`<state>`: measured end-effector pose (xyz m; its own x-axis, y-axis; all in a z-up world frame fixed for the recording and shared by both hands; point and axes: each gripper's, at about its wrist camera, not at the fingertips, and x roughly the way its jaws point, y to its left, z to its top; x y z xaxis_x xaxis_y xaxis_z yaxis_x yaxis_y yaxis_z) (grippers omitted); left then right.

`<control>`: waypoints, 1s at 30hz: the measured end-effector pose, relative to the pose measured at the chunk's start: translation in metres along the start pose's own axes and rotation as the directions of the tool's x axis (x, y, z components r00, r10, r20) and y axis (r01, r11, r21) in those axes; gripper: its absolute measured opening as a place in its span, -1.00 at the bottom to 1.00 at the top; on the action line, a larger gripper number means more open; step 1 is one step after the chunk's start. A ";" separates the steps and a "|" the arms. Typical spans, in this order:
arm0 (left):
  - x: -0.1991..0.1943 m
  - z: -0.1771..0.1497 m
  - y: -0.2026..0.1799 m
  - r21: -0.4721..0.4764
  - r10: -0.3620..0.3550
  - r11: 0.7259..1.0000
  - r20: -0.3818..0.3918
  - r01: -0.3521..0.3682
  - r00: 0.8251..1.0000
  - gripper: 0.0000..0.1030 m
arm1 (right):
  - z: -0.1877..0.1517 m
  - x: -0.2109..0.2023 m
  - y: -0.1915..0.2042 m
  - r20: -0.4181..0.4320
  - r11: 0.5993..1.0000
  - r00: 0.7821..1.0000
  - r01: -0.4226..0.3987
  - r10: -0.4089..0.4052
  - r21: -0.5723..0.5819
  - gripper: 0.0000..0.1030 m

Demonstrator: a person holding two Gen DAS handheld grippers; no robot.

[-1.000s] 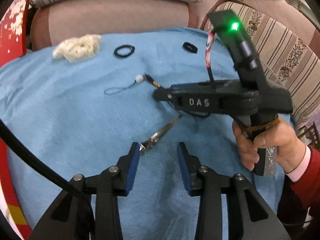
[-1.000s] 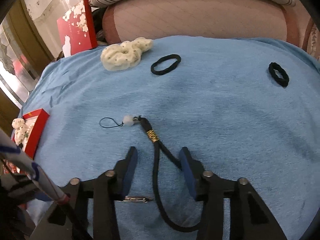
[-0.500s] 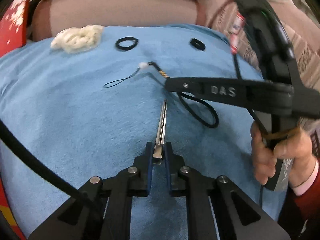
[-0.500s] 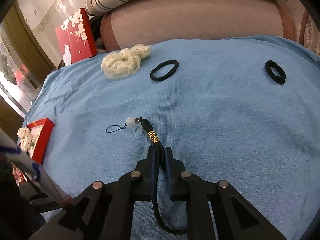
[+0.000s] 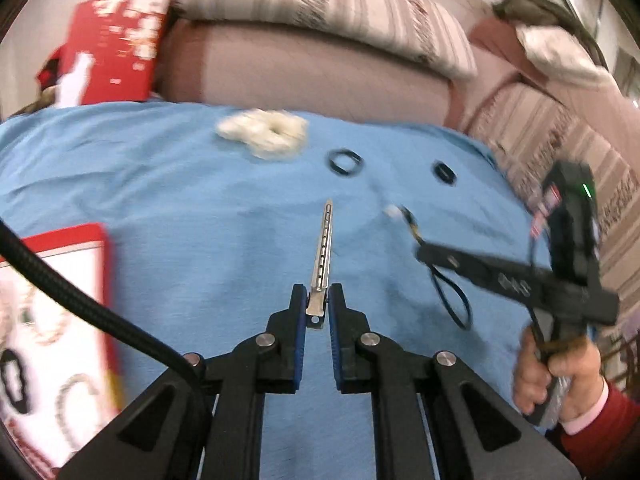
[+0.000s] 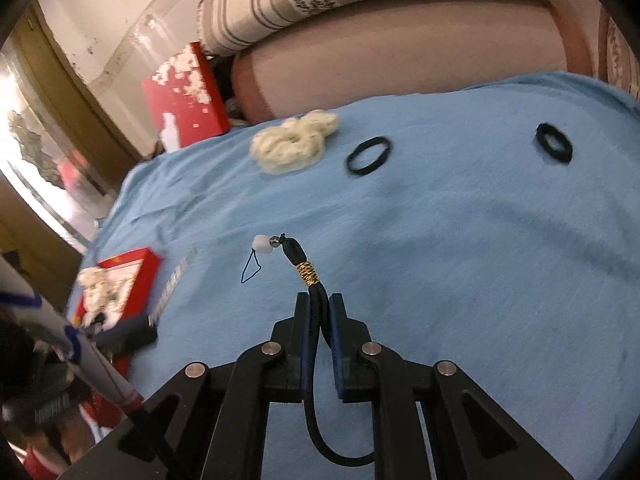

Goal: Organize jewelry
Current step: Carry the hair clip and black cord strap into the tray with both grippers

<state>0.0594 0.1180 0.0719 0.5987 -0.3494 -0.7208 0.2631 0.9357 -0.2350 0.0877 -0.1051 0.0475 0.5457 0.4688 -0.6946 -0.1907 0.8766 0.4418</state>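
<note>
My left gripper (image 5: 318, 300) is shut on a silver metal hair clip (image 5: 323, 256) and holds it above the blue cloth (image 5: 200, 232), pointing forward. My right gripper (image 6: 319, 312) is shut on a black cord strap (image 6: 310, 292) with a gold band and a white bead (image 6: 262, 245); its loop hangs below the fingers. In the left wrist view the right gripper (image 5: 424, 254) shows at the right with the strap (image 5: 452, 300) dangling. The red jewelry box (image 5: 56, 320) lies at the left, also seen in the right wrist view (image 6: 116, 284).
A cream scrunchie (image 6: 292, 140), a thin black hair tie (image 6: 368, 156) and a thicker black hair tie (image 6: 554, 144) lie on the far cloth. A red flowered box lid (image 6: 184, 96) leans against the sofa cushions (image 6: 400, 60) behind.
Both grippers closed, the left on the hair clip and the right on the cord strap, then lifted them. The left gripper has swung left, bringing the red box into view.
</note>
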 end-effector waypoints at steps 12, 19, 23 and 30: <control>-0.093 -0.005 0.126 -0.256 0.204 0.951 0.100 -0.173 0.974 -0.80 | -0.020 0.006 0.106 -0.076 0.984 0.981 -0.177 0.177 -0.003 -0.80; -0.134 -0.027 0.188 -0.384 0.274 0.896 0.084 -0.222 0.958 -0.80 | -0.024 0.034 0.203 -0.157 0.958 0.953 -0.275 0.261 -0.078 -0.80; -0.143 -0.042 0.217 -0.451 0.253 0.870 0.063 -0.199 0.965 -0.80 | -0.027 0.055 0.246 -0.187 0.950 0.945 -0.293 0.270 -0.111 -0.80; -0.142 -0.048 0.230 -0.504 0.196 0.853 0.071 -0.135 0.978 -0.80 | -0.018 0.108 0.276 -0.226 0.967 0.948 -0.246 0.226 -0.063 -0.80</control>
<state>-0.0015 0.3857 0.0890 0.6906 -0.1618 -0.7049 -0.2371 0.8701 -0.4321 0.0792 0.1896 0.0847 0.2899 0.6668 -0.6866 -0.3698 0.7397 0.5622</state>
